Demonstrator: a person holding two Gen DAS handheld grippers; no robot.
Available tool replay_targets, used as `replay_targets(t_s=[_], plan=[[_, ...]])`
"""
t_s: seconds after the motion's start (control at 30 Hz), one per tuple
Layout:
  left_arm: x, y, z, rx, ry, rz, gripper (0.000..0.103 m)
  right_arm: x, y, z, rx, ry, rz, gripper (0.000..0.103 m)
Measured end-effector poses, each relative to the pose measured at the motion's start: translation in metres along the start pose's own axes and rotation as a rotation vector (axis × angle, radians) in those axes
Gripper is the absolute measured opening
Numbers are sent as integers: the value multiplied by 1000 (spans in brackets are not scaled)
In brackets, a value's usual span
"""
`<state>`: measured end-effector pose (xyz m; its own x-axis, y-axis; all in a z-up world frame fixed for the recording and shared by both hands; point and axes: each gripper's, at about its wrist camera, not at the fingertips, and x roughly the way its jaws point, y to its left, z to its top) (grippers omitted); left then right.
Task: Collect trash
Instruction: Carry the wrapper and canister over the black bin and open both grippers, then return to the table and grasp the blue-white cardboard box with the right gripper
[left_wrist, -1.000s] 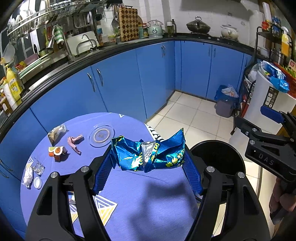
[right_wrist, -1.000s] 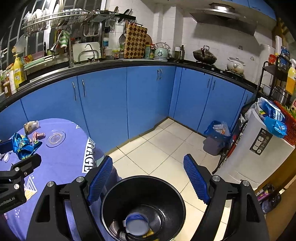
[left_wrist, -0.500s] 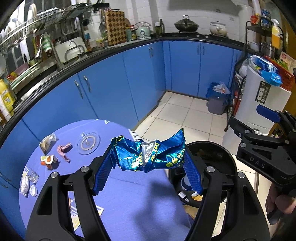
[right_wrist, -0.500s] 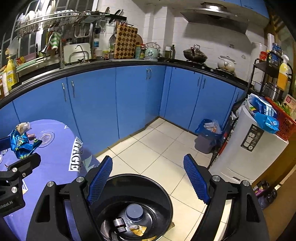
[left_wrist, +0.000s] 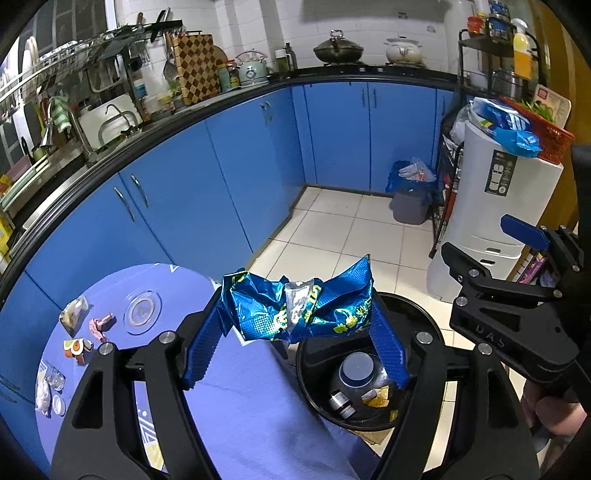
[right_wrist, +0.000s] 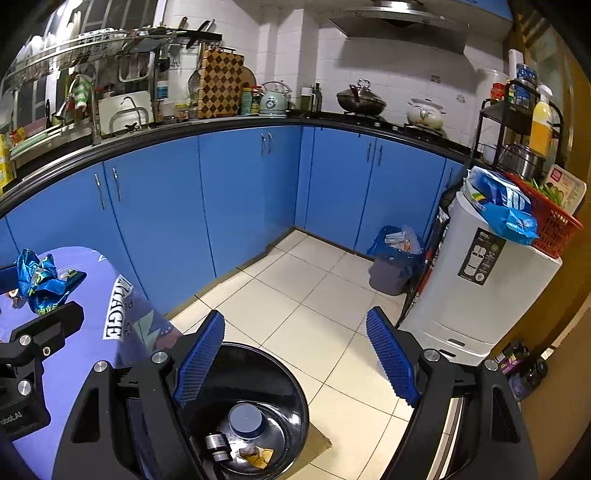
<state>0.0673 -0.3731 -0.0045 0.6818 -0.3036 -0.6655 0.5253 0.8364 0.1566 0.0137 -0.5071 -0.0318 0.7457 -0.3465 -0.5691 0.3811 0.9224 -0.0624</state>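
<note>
My left gripper (left_wrist: 295, 325) is shut on a crumpled blue snack wrapper (left_wrist: 299, 306) and holds it in the air over the table's right edge, just left of a black trash bin (left_wrist: 428, 325). The wrapper also shows at the far left of the right wrist view (right_wrist: 40, 280). The bin (right_wrist: 291, 387) stands on the floor beside the table and holds a bottle cap, a small can and yellow scraps. My right gripper (right_wrist: 295, 354) is open and empty, hovering above the bin's far rim.
The round table with a purple cloth (left_wrist: 236, 402) carries more trash at its left: a small packet (left_wrist: 74, 314), a pink wrapper (left_wrist: 99, 325), an orange-white wrapper (left_wrist: 75, 347), clear bits (left_wrist: 50, 384) and a glass saucer (left_wrist: 142, 312). Blue cabinets, a grey floor bin (right_wrist: 391, 266) and a white appliance (right_wrist: 480, 280) surround the tiled floor.
My left gripper has carried the wrapper rightward from above the table toward the black bin, which now shows its contents. The right gripper has shifted slightly and stays open.
</note>
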Motion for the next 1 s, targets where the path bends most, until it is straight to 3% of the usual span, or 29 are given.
replay_targets(t_s=[0.13, 0.53, 0.73, 1.0], plan=[[1, -3, 3, -9, -14, 25, 96, 2, -6, -2, 9, 5, -6, 77], [-4, 15, -4, -47, -2, 63, 99, -3, 4, -2, 6, 14, 31, 77], [-22, 48, -13, -100, -16, 97, 99, -15, 38, 4, -50, -2, 74, 77], [-51, 117, -49, -212, -22, 182, 99, -34, 108, 10, -139, 2, 202, 77]])
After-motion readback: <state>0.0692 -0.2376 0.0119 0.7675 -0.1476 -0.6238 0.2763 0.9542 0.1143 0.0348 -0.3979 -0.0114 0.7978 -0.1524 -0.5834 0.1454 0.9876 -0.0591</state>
